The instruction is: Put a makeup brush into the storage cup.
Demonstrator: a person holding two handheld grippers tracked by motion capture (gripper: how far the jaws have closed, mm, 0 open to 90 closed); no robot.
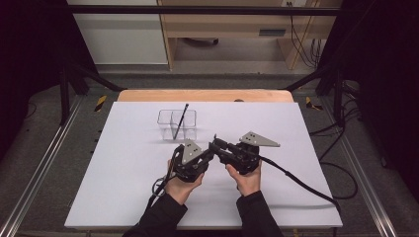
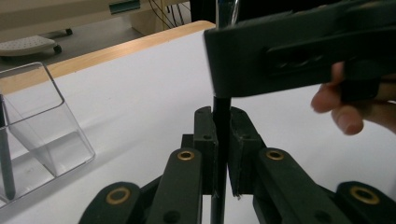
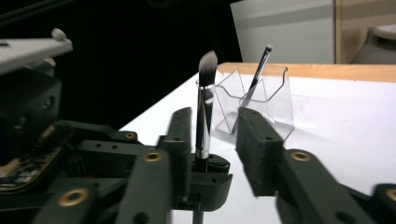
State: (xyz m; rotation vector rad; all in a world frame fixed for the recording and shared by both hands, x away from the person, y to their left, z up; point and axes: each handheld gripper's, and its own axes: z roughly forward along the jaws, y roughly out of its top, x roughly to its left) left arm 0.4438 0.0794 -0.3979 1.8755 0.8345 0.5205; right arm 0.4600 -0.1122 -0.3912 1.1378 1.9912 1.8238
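Just above the white surface point(image 1: 123, 187), the left gripper point(image 2: 222, 140) clamps a makeup brush point(image 3: 204, 107) upright; the right gripper point(image 3: 219, 135) hangs open around it, handle base seemingly hidden.

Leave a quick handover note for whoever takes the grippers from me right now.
Left gripper: shut on the makeup brush, held upright by its handle.
Right gripper: open, fingers either side of the brush, not closed.
Clear organizer: on the white table ahead of the grippers, one thin brush already leaning in it.
Left to do, probably: pass the makeup brush to the right gripper, then put it in the organizer.
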